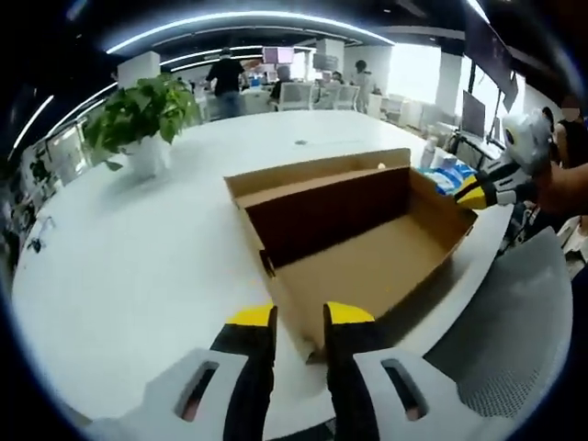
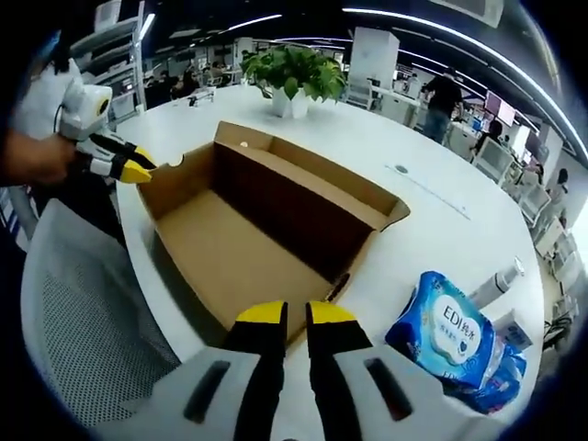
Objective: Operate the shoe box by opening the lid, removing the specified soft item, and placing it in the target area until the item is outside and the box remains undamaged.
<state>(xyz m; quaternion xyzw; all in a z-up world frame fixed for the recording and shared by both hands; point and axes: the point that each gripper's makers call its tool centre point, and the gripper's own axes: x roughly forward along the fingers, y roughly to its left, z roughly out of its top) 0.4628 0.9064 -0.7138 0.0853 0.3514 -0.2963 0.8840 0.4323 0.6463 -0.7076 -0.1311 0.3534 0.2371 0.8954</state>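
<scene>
Jaws of the left gripper [image 1: 299,315] stand a little apart, straddling the near corner of the open shoe box [image 1: 367,257]; whether they pinch the cardboard wall cannot be told. From that camera the box spreads toward one o'clock, its inside bare and brown, its lid [image 1: 312,175] folded back along the far side. At three o'clock the right gripper [image 1: 476,193] meets the opposite corner of the box, a hand [image 1: 560,188] behind it.

In the right gripper view, the right gripper [image 2: 296,314] has its yellow tips nearly together at the box's near edge; a firm grip cannot be confirmed. The box [image 2: 230,248] runs toward eleven o'clock, where the left gripper [image 2: 138,172] touches its far corner. A blue pack of wet wipes [image 2: 450,335] lies on the white table [image 2: 441,211] at four o'clock, outside the box and just beside it. A potted plant [image 2: 294,78] stands at twelve o'clock, well apart.
</scene>
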